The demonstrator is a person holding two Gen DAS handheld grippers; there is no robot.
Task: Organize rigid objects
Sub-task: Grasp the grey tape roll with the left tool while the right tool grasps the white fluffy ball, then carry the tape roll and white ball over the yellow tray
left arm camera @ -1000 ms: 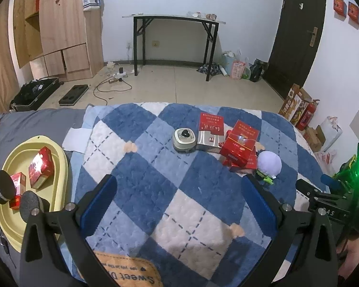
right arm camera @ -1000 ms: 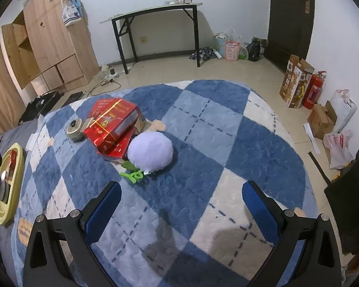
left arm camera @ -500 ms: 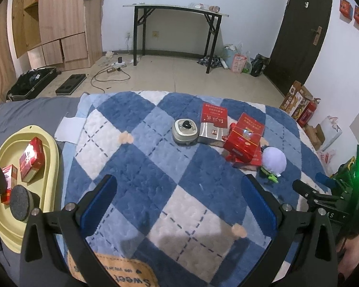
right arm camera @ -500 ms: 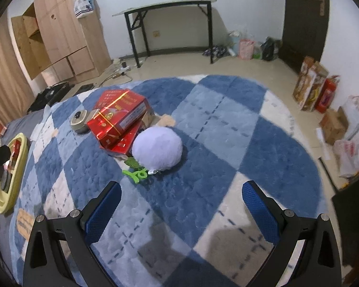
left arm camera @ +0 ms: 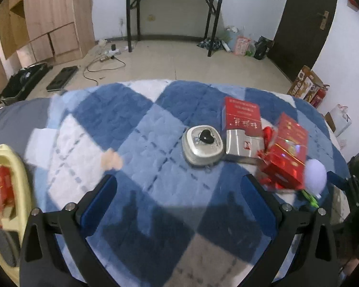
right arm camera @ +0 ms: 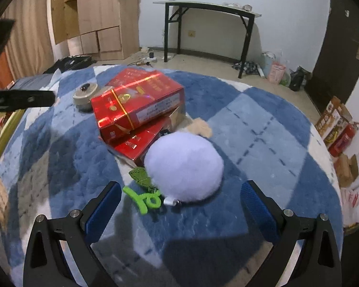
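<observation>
A grey square tin with a black heart knob [left arm camera: 201,144] lies on the blue checked blanket, just ahead of my open, empty left gripper [left arm camera: 178,198]. Right of it sit a red and silver box [left arm camera: 243,129] and stacked red boxes [left arm camera: 286,150]. My right gripper [right arm camera: 178,202] is open and empty, close behind a white fluffy ball [right arm camera: 183,165] with a green clip [right arm camera: 144,197]. The stacked red boxes [right arm camera: 136,102] and the tin [right arm camera: 85,94] lie beyond it. A yellow tray [left arm camera: 9,191] at the left edge holds small red boxes [left arm camera: 4,186].
The blanket [left arm camera: 136,143] covers a bed whose far edge drops to the floor. A black folding table [left arm camera: 170,12], a wooden cabinet [left arm camera: 47,19] and a dark door [left arm camera: 301,24] stand beyond. Cartons and a fire extinguisher [right arm camera: 339,129] sit on the floor at right.
Both grippers have moved forward and lower. The tin and boxes have grown in the left view; the fluffy ball now fills the space before the right fingers. Objects have not moved.
</observation>
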